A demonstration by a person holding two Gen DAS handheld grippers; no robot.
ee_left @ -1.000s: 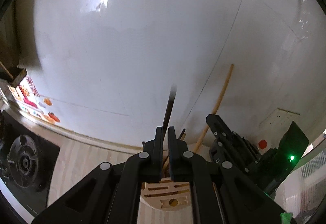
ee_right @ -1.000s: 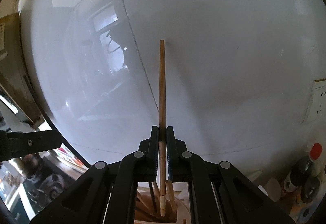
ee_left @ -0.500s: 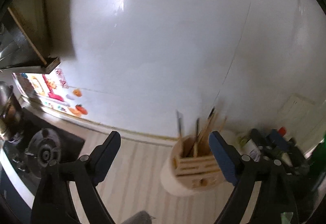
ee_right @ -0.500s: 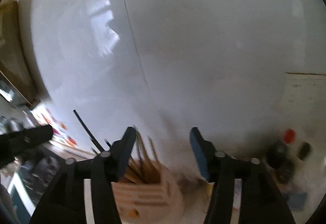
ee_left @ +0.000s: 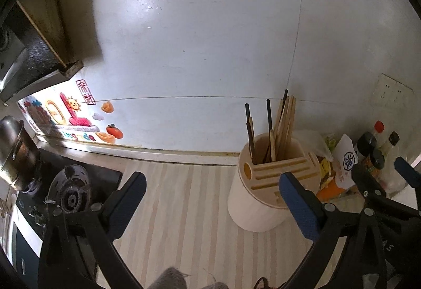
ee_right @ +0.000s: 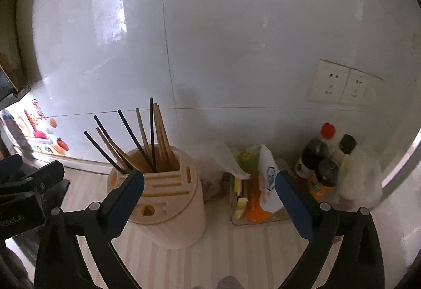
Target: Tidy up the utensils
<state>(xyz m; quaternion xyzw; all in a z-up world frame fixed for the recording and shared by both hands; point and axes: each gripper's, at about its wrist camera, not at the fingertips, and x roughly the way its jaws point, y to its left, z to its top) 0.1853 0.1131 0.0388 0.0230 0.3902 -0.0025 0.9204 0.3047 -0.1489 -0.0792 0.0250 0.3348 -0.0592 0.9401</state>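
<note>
Striped worktop (ee_left: 184, 210) under white tiles; chopsticks (ee_right: 155, 136) in holder (ee_right: 168, 210), lower ends hidden. Left gripper (ee_left: 213, 199) and right gripper (ee_right: 210, 199) spread wide, empty.

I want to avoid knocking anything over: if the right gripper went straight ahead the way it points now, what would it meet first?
Probably the clutter between its open fingers: the right gripper points at the white plastic bag and yellow and orange packets, beside the utensil holder near its left finger. Depth is unclear; the tiled wall lies behind.

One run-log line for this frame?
left claw: open, empty | right claw: open, empty | chopsticks: standing in holder | holder: on counter
</note>
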